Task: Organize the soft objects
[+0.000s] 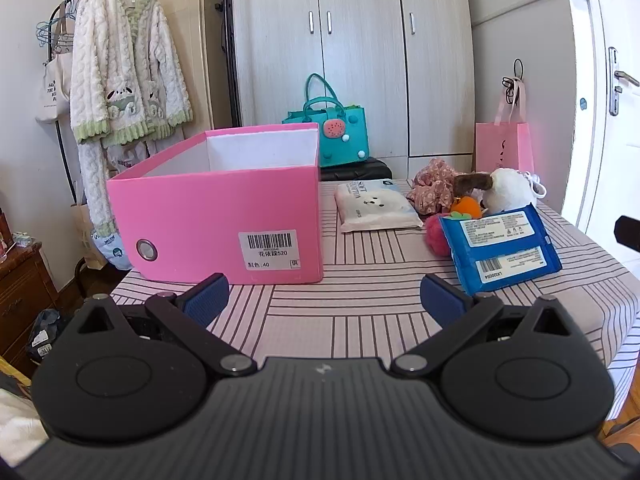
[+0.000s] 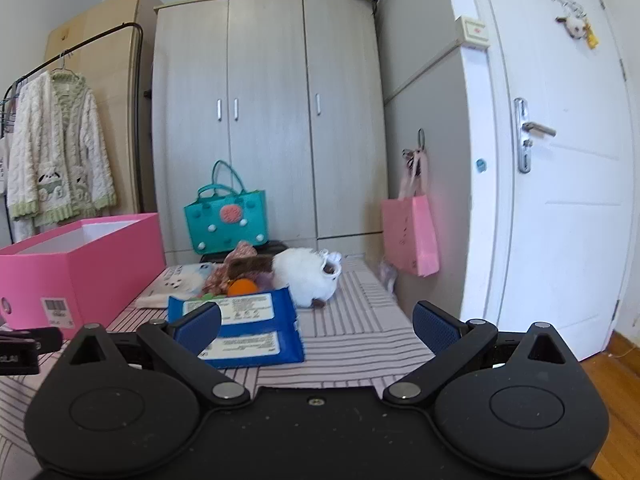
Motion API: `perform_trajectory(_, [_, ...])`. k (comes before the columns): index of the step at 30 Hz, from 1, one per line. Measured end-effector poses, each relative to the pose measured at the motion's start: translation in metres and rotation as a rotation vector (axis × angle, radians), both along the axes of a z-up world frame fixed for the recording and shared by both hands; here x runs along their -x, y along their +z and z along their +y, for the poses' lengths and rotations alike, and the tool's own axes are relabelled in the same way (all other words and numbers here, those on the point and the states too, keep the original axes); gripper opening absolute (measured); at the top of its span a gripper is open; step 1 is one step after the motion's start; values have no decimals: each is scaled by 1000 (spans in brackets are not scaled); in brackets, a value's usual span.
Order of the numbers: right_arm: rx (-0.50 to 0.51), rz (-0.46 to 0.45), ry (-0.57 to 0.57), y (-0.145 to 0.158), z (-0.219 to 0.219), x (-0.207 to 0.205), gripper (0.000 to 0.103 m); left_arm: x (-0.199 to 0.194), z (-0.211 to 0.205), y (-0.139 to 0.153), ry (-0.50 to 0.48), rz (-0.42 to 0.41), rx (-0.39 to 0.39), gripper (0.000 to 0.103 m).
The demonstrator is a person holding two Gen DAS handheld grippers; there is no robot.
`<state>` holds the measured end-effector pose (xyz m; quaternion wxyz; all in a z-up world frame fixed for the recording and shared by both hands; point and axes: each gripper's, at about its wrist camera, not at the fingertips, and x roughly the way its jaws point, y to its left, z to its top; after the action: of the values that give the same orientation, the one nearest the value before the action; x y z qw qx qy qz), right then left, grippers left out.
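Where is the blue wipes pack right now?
The blue wipes pack lies on the striped table, right of the pink box, propped against the soft toy pile in front of the white plush.

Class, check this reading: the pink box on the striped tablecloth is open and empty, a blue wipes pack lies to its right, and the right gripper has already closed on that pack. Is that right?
One detail is wrong. The right gripper has not closed on the blue wipes pack; the right wrist view shows its fingers spread wide with nothing held. The pink box is open and empty on the striped tablecloth, pack to its right.
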<state>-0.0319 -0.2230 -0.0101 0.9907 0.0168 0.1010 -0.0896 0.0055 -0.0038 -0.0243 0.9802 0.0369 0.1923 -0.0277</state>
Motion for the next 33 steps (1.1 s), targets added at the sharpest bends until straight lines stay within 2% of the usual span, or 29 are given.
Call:
perform_trajectory(10, [-3, 0, -11, 0, -1, 0, 103, 0, -3, -4, 3, -1, -20, 103])
perform_trajectory(14, [44, -8, -25, 1, 4, 1, 103, 1, -5, 0, 4, 17, -38, 103])
perform_trajectory(22, [55, -11, -15, 6, 7, 2, 103, 8, -2, 7, -3, 16, -13, 103])
perform_trajectory(27, [84, 1, -30, 4, 11, 1, 103, 10, -2, 6, -16, 48, 21, 103])
perform_trajectory(33, [74, 3, -26, 3, 8, 1, 103, 14, -7, 3, -12, 32, 2, 103])
